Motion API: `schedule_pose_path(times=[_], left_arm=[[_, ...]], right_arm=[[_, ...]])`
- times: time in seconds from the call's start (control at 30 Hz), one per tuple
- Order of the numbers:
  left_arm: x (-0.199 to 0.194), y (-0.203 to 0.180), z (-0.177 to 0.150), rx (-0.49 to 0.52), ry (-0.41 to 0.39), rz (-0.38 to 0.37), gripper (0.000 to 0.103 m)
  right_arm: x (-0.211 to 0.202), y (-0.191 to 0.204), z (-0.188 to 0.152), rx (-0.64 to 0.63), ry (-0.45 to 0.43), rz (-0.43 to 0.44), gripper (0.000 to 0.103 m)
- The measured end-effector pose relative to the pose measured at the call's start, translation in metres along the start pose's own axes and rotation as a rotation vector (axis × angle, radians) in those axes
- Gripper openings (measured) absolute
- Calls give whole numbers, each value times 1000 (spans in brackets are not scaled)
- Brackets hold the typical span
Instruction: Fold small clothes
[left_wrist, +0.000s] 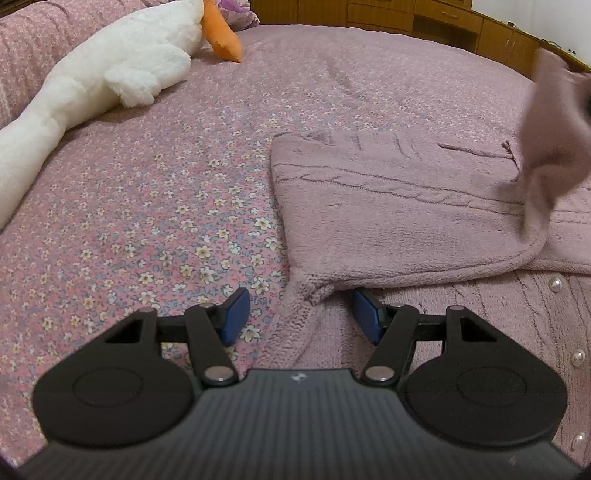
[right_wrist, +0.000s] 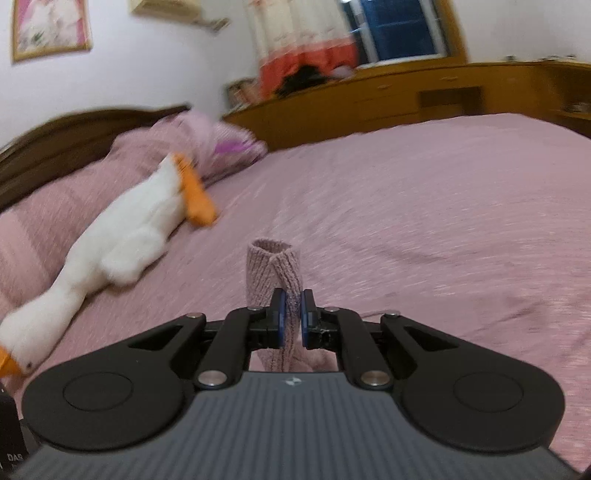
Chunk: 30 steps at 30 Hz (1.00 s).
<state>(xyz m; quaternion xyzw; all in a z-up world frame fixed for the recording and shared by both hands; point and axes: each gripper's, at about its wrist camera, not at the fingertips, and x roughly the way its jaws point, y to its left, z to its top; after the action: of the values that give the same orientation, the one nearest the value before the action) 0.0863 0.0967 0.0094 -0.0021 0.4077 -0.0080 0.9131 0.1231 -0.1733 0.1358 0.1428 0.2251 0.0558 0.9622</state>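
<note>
A small mauve knitted cardigan (left_wrist: 388, 206) with pearl buttons lies on the flowered pink bedspread (left_wrist: 147, 206), one sleeve folded across its body. My left gripper (left_wrist: 299, 315) is open and low over the cardigan's left edge, its blue pads on either side of a fold, empty. My right gripper (right_wrist: 291, 319) is shut on the ribbed cuff of the other sleeve (right_wrist: 275, 266) and holds it up above the bed. That lifted sleeve shows blurred at the right edge of the left wrist view (left_wrist: 550, 147).
A long white plush goose (left_wrist: 110, 81) with orange feet lies along the bed's left side, near the pillows (right_wrist: 221, 144). Wooden cabinets (right_wrist: 406, 99) run behind the bed. The bedspread spreads wide to the right (right_wrist: 443, 221).
</note>
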Motion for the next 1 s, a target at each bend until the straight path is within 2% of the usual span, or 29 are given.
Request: schedule_pose_path(times=[0.13,0.37,0.43,0.57,0.63,0.73,0.87,0.93,1.0], left_arm=[[0,-2,1,6,3,9,64],[1,-5,0,23,6,24,66],[1,-4,1,26,6,27,67],[-4,-2,2,34,10,30,67],[-10,0,2,32,10,30,65],[-21,6,1,29,13,22,65],[-39,13,-5,28,40,-38,65],[-48,17,-13,31,56,-58,65],[-57,19,-23,33,77,-67,65]], right_arm=[[-12,-54,-14,101,5,-91,8],[-12,-125,-66,252,121,-235,10],[-10,-137,-79,290,151,-243,18],[-14,-140,-81,318,131,-224,30],[-20,-137,-79,294,128,-225,44],[-32,-127,-76,230,128,-210,55],[-55,-109,-74,160,153,-170,58],[-69,-102,-79,148,171,-153,67],[-83,-95,-86,132,196,-141,69]])
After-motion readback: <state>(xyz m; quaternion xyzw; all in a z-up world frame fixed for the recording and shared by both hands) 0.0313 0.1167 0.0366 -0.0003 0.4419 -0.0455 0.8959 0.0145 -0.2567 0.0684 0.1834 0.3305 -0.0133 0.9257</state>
